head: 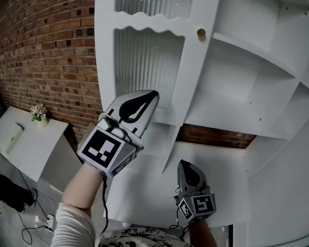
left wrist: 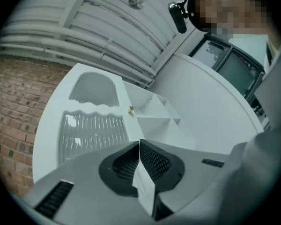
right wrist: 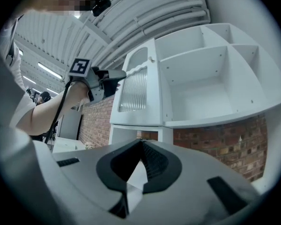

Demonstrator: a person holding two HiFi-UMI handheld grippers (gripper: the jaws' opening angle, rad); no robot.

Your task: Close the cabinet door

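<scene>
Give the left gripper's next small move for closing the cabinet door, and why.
Probably press the left gripper, jaws shut and empty, forward onto the white ribbed-glass cabinet door: it hovers before the lower pane, and the door looks ajar beside the bare white shelves.

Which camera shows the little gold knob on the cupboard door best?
The head view. The knob looks biggest and sharpest there, on the open door. The left gripper view shows only a tiny dot; the right gripper view barely shows it.
</scene>
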